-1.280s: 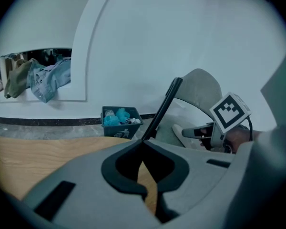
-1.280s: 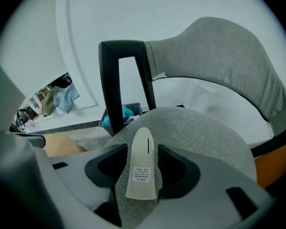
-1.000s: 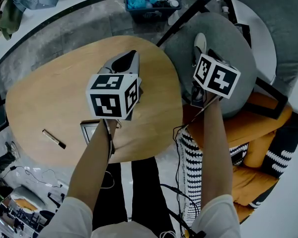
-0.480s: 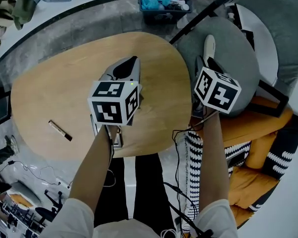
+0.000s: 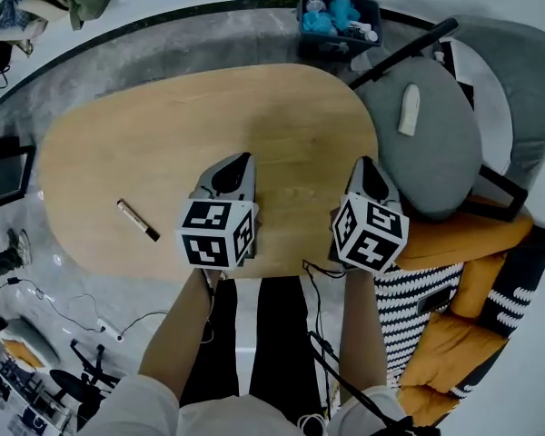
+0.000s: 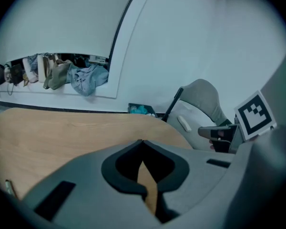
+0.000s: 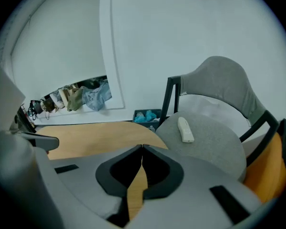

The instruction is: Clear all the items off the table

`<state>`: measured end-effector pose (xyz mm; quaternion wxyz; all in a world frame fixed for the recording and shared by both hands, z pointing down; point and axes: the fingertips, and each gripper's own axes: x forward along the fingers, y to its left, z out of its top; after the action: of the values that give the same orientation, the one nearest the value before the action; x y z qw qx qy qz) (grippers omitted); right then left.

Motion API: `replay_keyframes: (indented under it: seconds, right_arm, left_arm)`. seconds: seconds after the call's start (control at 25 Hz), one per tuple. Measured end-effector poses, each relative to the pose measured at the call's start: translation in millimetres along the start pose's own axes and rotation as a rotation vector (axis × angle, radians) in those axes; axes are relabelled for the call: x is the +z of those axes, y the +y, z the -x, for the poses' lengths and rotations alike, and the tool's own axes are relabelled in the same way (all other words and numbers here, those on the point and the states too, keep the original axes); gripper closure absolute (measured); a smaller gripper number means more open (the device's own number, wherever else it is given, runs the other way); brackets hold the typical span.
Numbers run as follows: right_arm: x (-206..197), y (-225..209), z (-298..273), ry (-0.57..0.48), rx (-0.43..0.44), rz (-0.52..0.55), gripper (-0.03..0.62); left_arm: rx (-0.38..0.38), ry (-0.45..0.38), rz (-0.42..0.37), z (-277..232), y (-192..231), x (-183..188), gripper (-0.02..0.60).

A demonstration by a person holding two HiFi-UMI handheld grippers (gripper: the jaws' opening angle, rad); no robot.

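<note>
Left gripper (image 6: pixel 142 142) has its jaws together on nothing, low over the table (image 5: pixel 209 107); a pen (image 5: pixel 138 220) lies on the table to its left. Right gripper (image 7: pixel 142 147) has just been closing, its tips meeting with nothing between; a remote (image 7: pixel 184 129) rests on the chair (image 7: pixel 209 149) ahead, slightly right.
</note>
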<state>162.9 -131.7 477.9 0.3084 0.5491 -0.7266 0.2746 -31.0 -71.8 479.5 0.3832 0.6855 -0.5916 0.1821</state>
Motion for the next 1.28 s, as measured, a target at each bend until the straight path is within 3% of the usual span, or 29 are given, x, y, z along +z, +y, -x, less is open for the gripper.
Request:
replay_keyframes:
  seconds: [0.2,0.52,1.0,1.28]
  right_arm:
    - [-14.6,39.1,19.3,0.002,0.027,-0.024,0.569]
    - [-41.0,88.4,25.1,0.061,0.095,0.000,0.569]
    - [-141.6,164.0,45.7,0.249,0.212,0.069,0.569]
    - [-167.5,181.5,51.5,0.294,0.224,0.074,0.569]
  left_arm:
    - [0.025,0.004,0.057,30.5,23.9,-27.9,0.574]
    - [0.056,-0.027,0.117,62.2,55.2,-42.1,0.574]
    - [0.096,0.074,0.173,100.1,83.2,-122.8,0.574]
    - [0.105,0.106,0.203,114.4,99.4,-150.0,0.574]
